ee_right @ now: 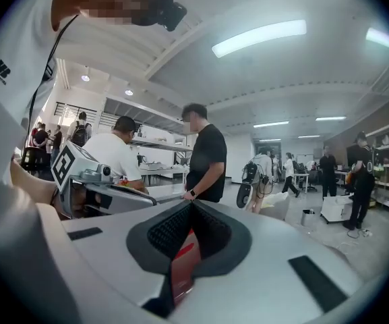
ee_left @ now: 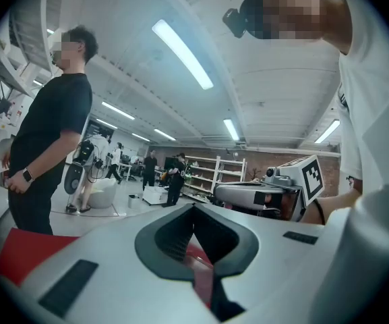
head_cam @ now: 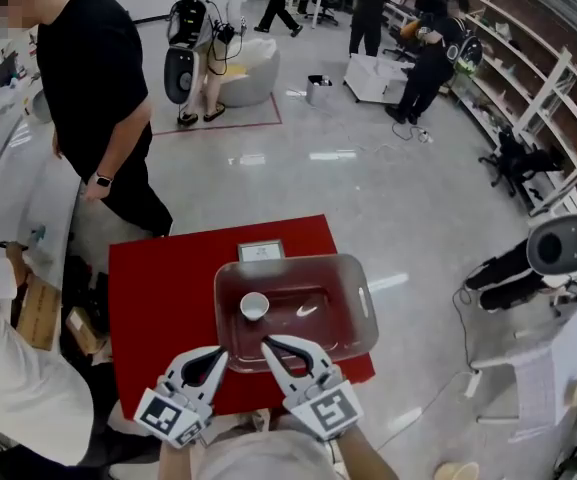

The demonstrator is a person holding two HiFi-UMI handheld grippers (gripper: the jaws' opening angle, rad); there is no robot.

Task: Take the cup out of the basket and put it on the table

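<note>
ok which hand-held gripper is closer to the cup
The right hand-held gripper: its tip reaches over the basket's near rim toward the cup; the left hand-held gripper sits farther off at the corner.

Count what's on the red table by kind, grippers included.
Clear plastic basket: 1
Small white cup: 1
Small white item beside the cup, kind unclear: 1
Grey-framed white card: 1
Two-jaw grippers: 2 (left gripper, right gripper)
Total: 6
</note>
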